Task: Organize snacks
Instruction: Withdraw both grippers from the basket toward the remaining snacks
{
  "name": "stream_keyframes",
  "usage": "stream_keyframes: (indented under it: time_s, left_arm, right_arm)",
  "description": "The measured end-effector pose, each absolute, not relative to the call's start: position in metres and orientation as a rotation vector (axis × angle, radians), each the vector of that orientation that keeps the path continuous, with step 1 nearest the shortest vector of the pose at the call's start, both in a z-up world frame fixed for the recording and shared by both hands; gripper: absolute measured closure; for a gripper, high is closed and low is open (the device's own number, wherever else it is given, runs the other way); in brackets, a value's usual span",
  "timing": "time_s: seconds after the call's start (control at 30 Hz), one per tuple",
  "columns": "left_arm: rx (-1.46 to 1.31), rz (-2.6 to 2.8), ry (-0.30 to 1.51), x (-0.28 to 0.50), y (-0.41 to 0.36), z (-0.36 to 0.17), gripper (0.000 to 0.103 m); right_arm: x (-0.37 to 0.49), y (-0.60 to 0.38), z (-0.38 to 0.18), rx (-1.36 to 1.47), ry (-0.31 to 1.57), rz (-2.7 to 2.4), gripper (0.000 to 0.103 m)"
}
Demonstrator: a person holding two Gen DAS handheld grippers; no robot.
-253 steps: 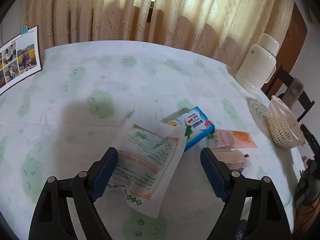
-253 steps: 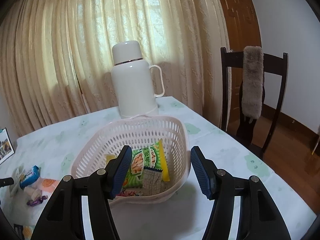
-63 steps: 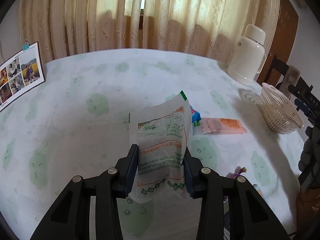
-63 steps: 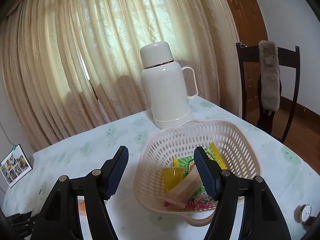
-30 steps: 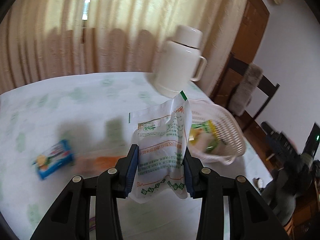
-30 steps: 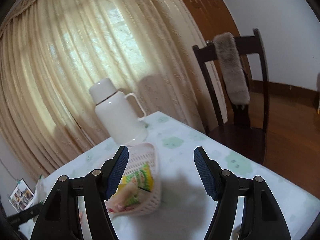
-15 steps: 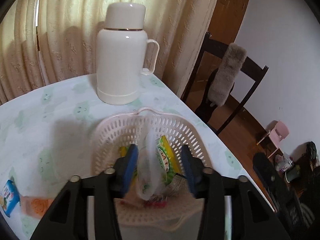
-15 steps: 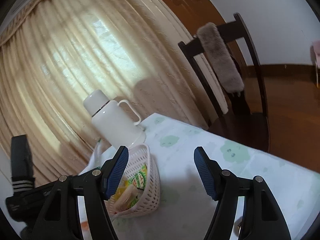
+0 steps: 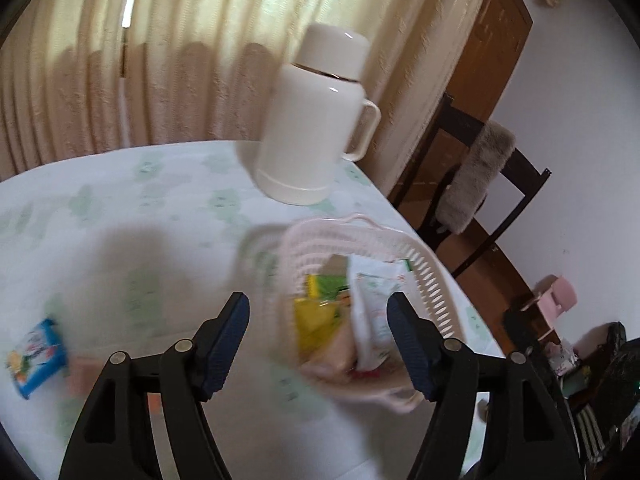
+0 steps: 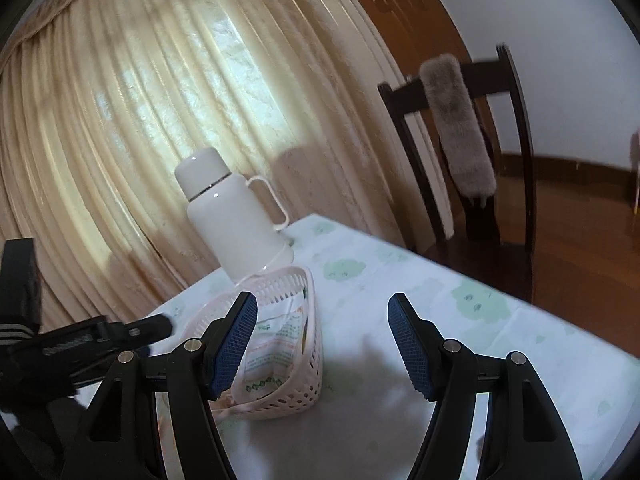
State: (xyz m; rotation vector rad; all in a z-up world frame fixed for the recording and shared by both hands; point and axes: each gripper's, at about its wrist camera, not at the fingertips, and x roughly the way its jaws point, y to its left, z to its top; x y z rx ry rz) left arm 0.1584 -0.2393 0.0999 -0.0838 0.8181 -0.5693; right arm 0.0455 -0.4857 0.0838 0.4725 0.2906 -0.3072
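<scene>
A pale plastic basket (image 9: pixel 424 264) stands on the table with several snack packets in it. The white printed packet (image 9: pixel 376 304) leans against its right inner wall beside a yellow one (image 9: pixel 316 320). My left gripper (image 9: pixel 318 340) hangs over the basket's near left rim, its jaws opening and nothing pressed between the pads. In the right wrist view the same basket (image 10: pixel 308 380) with the white packet (image 10: pixel 276 340) lies left of centre. My right gripper (image 10: pixel 322 340) is open and empty just right of it. The left gripper's arm (image 10: pixel 80 340) reaches in from the left.
A white thermos jug (image 9: pixel 316 120) stands behind the basket by the curtain. A blue snack packet (image 9: pixel 36 352) and an orange one (image 9: pixel 80 372) lie on the tablecloth at the left. A dark chair (image 10: pixel 472 152) with a grey fur cover stands past the table's right edge.
The white packet has left my left gripper and now lies in the basket. The left jaws have spread wide and the gripper has slid left. The right gripper stays open.
</scene>
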Motion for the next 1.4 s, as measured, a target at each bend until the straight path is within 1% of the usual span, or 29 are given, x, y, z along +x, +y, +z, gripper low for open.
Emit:
stream_keyframes:
  time_s: [0.17, 0.43, 0.53, 0.73, 0.83, 0.97, 1.03, 1.2, 1.4]
  left_arm:
    - [-0.082, -0.506, 0.793, 0.146, -0.185, 0.109, 0.030]
    - [-0.111, -0.389, 0.772, 0.129, -0.086, 0.108, 0.029]
    - [-0.110, -0.344, 0.774, 0.122, -0.056, 0.103, 0.028]
    - [-0.118, -0.327, 0.797, 0.107, -0.021, 0.084, 0.028]
    - [-0.137, -0.323, 0.809, 0.104, -0.014, 0.074, 0.028]
    - [-0.171, -0.325, 0.822, 0.103, -0.006, 0.066, 0.028]
    - [-0.186, -0.327, 0.824, 0.102, -0.002, 0.063, 0.028]
    - [-0.222, -0.324, 0.829, 0.103, 0.009, 0.056, 0.028]
    - [-0.265, -0.308, 0.838, 0.106, 0.021, 0.049, 0.028]
  right_arm:
    - [0.041, -0.460, 0.091, 0.332, 0.232, -0.333, 0.034]
    - [0.041, -0.419, 0.094, 0.141, 0.205, -0.386, 0.034]
    - [0.038, -0.405, 0.097, 0.128, 0.216, -0.374, 0.034]
    - [0.040, -0.358, 0.094, 0.125, 0.324, -0.176, 0.033]
    - [0.047, -0.325, 0.091, 0.093, 0.418, -0.009, 0.033]
    - [0.059, -0.282, 0.077, 0.047, 0.595, 0.270, 0.032]
    - [0.065, -0.261, 0.067, -0.011, 0.672, 0.337, 0.032]
    - [0.073, -0.230, 0.047, -0.163, 0.786, 0.421, 0.032]
    - [0.088, -0.201, 0.037, -0.329, 0.855, 0.489, 0.032]
